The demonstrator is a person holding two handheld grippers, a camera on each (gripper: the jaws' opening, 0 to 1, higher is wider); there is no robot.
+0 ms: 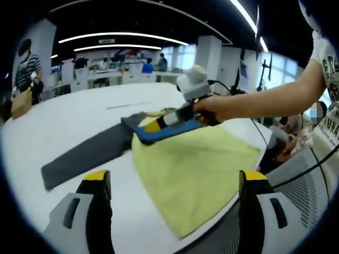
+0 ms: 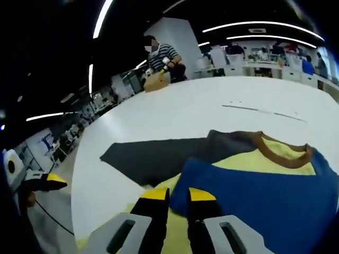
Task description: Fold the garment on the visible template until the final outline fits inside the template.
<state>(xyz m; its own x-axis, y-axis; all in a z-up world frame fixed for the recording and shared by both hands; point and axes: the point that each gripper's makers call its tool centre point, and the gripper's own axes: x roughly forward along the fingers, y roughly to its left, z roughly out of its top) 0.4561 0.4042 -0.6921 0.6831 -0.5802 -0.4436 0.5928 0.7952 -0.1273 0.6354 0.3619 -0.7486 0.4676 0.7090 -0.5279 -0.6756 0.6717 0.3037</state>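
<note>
Yellow tee (image 1: pixel 196 169) mid-fold over dark template (image 1: pixel 85 156): right gripper (image 2: pixel 177 194) nearly closed at blue sleeve (image 2: pixel 254 196), left gripper (image 1: pixel 175 182) wide, unladen; next prob. carry sleeve inward.

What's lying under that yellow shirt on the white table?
A dark grey sheet sticks out from beneath the shirt on the table. How far it reaches under the shirt is covered. A blue sleeve lies folded on top.

White table (image 1: pixel 79 121), yellow garment (image 1: pixel 196 169), dark grey template (image 1: pixel 90 153)
</note>
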